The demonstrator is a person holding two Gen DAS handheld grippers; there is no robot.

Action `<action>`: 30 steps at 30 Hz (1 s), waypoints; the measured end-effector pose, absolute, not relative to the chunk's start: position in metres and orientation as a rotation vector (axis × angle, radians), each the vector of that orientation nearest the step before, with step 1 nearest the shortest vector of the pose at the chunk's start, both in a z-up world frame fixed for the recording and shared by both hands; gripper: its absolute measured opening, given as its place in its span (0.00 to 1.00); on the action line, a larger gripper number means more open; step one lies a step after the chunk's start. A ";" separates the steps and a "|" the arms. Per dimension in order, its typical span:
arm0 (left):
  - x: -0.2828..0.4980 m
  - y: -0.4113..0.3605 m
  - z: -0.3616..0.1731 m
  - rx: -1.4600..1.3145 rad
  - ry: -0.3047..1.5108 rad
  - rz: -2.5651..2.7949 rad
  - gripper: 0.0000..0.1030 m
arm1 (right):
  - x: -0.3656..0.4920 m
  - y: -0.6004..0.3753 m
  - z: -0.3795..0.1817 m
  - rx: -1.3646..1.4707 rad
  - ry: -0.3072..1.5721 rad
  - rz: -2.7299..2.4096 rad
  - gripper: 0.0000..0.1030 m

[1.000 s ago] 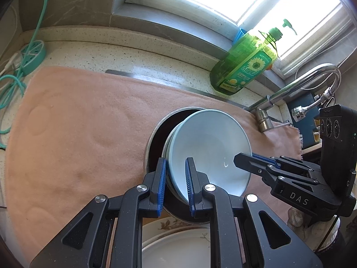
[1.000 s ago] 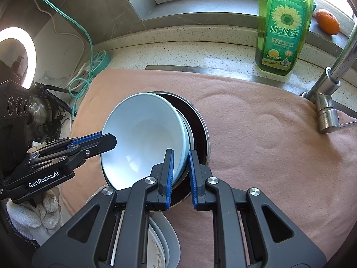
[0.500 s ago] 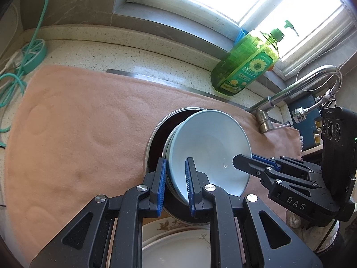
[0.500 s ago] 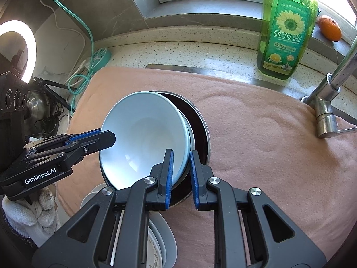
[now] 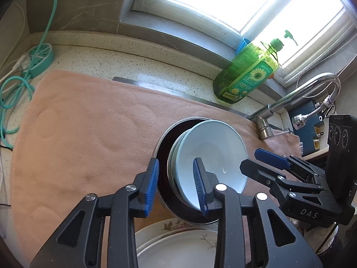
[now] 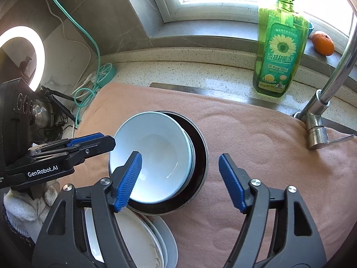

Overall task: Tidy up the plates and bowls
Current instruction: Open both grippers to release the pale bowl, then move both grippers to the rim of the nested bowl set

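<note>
A: Item one, your fingers. How do they stand?

B: Your right gripper [image 6: 179,179] is spread wide. Its jaws have just been opening, and they straddle the near right edge of the bowl stack without pressing on it. Your left gripper [image 5: 176,184] is parted less widely, and its jaws have also just been opening. One finger sits inside the pale blue bowl [image 5: 209,158] and the other outside the dark metal bowl [image 5: 164,154]. The rims stand between them, and no pad appears to press on either.

A: Item two, the task's things and their place?

B: The pale blue bowl is glossy and looks clean. It is nested with a second pale bowl under it, inside the dark steel-rimmed bowl. The pale bowls sit off-centre, toward 9 o'clock in the right wrist view. The stack rests on the pink towel [image 6: 256,147] that covers the bench. At 6 o'clock of the stack, touching or just under its edge, lies a pile of white plates with a floral rim [image 6: 142,241].

A: Item three, progress?

B: By my judgement, the bowls are gathered into one nest and released, and the plates are already piled. What is left to sort, the pictures do not show.
</note>
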State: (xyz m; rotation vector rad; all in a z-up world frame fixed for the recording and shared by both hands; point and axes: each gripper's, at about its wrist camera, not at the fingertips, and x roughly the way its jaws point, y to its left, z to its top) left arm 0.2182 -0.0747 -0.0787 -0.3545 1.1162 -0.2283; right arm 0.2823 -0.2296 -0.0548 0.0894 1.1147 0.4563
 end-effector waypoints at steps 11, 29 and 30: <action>0.216 -0.051 -0.077 -0.388 1.122 -0.169 0.58 | 0.283 -0.256 -0.050 0.182 1.118 0.439 0.85; 0.204 -0.027 -0.091 -0.430 1.141 -0.148 0.58 | 0.277 -0.307 -0.084 0.424 1.173 0.367 0.85; 0.204 -0.027 -0.091 -0.435 1.139 -0.155 0.58 | 0.277 -0.307 -0.086 0.432 1.177 0.368 0.85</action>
